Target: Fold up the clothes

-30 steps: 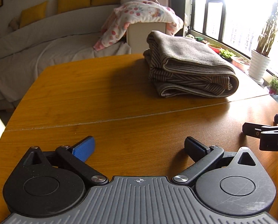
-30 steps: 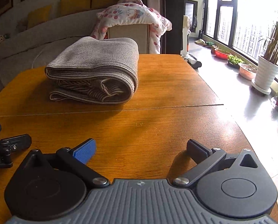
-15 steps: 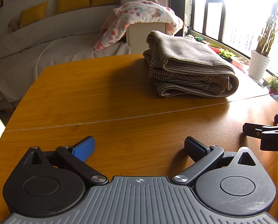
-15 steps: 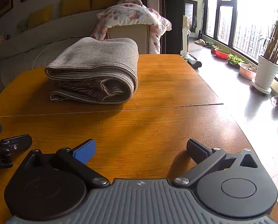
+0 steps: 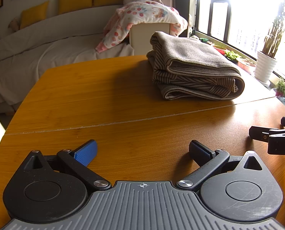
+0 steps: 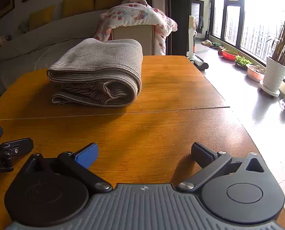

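Note:
A folded grey-brown striped garment (image 5: 194, 69) lies in a thick stack on the far half of the wooden table (image 5: 104, 99); it also shows in the right wrist view (image 6: 98, 72). My left gripper (image 5: 142, 150) is open and empty, low over the near table, well short of the garment. My right gripper (image 6: 144, 151) is open and empty too, beside the left one. The right gripper's fingers (image 5: 272, 134) show at the right edge of the left wrist view. The left gripper's fingers (image 6: 10, 147) show at the left edge of the right wrist view.
A seam (image 6: 123, 113) crosses the table between the grippers and the garment. A chair draped with a floral blanket (image 5: 148, 17) stands behind the table. A sofa (image 5: 37, 44) lies to the left. Potted plants (image 6: 276, 71) line the window on the right.

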`<state>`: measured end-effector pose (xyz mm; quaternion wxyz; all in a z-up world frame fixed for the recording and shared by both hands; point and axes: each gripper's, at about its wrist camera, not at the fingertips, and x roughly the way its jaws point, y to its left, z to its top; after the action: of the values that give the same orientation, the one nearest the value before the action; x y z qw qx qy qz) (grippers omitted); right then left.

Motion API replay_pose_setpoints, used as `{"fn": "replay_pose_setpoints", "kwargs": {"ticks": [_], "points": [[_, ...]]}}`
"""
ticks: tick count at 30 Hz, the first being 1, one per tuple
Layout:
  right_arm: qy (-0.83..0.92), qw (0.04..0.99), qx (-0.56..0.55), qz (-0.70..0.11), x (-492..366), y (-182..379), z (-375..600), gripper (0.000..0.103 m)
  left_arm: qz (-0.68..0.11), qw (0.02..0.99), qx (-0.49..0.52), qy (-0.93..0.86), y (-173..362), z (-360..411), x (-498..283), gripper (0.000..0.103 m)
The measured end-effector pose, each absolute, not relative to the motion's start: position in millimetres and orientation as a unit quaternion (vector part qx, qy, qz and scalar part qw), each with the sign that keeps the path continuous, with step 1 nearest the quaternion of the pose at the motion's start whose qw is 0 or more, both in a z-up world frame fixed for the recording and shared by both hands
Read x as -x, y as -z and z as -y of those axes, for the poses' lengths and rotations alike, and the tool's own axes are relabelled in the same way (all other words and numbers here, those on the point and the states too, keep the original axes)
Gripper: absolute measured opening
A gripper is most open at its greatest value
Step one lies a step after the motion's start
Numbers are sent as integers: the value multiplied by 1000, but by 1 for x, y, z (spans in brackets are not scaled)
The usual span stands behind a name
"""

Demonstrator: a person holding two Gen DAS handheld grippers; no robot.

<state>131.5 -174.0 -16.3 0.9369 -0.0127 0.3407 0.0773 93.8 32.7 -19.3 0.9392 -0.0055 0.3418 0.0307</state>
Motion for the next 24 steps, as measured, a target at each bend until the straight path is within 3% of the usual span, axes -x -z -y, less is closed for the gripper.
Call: {"fn": "replay_pose_setpoints", "kwargs": {"ticks": [24], "points": [[-71,938,13,-340,-129,17,173,103,-349,937,2,-25,18,-34,-97,103]]}}
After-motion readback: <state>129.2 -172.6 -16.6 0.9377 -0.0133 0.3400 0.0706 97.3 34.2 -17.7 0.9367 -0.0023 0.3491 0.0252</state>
